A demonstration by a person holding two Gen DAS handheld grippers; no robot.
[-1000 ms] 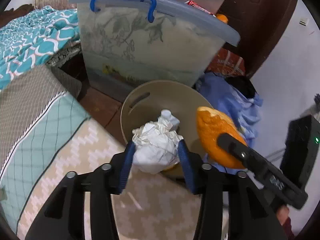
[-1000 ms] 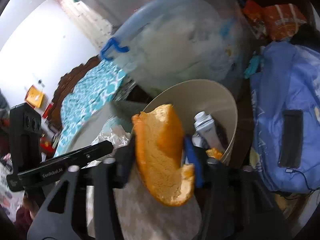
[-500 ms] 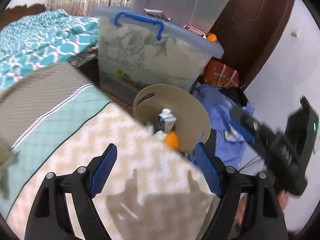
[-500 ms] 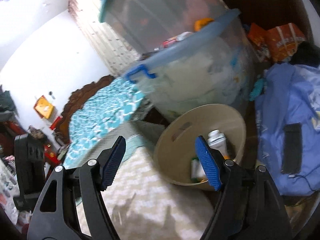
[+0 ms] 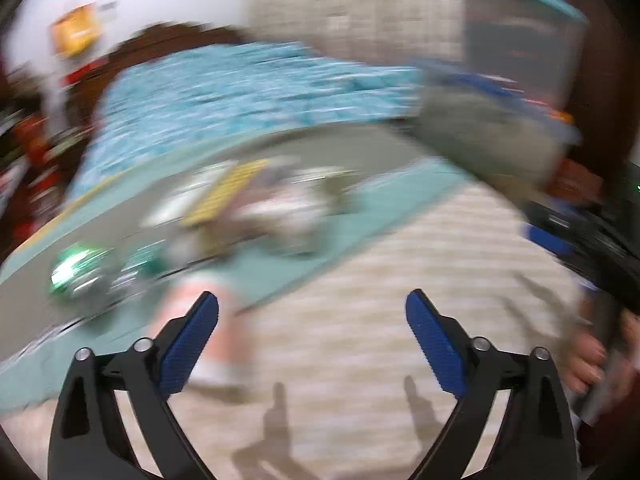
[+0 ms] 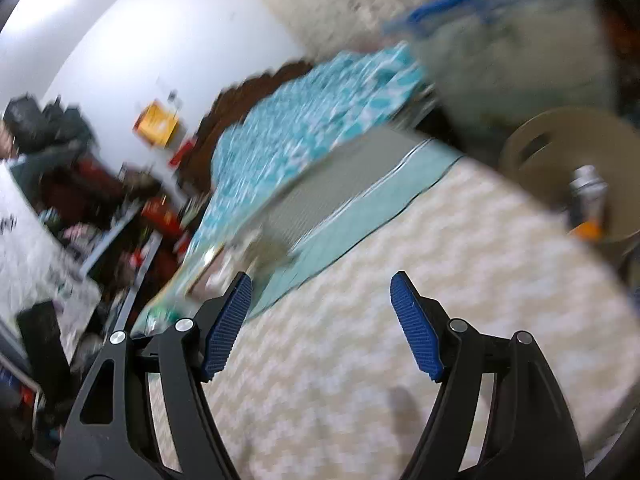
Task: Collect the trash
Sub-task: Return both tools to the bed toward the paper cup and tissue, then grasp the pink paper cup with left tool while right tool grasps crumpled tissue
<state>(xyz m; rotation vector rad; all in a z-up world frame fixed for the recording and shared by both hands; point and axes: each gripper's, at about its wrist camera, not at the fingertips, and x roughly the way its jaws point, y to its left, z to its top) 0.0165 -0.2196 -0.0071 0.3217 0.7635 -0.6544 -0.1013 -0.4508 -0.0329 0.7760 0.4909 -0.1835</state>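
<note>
My left gripper (image 5: 312,312) is open and empty above the beige zigzag bedspread (image 5: 400,300). Ahead of it, blurred, lies a heap of trash (image 5: 260,208): papers, a yellow strip and a shiny green wrapper (image 5: 76,272). My right gripper (image 6: 322,292) is open and empty over the same bedspread (image 6: 400,280). The beige bin (image 6: 568,168) stands at the right in the right wrist view, with a small carton (image 6: 588,192) and an orange piece (image 6: 586,230) inside. The right gripper also shows at the right edge of the left wrist view (image 5: 580,240).
A teal patterned blanket (image 5: 240,92) lies at the back of the bed. A clear storage tub with a blue handle (image 6: 500,44) stands behind the bin. A cluttered shelf (image 6: 100,220) is at the left. Both views are motion-blurred.
Both grippers dropped their loads, the crumpled paper and the orange peel, into the bin, opened, and have swung left away from the bin toward the bed and the trash heap.
</note>
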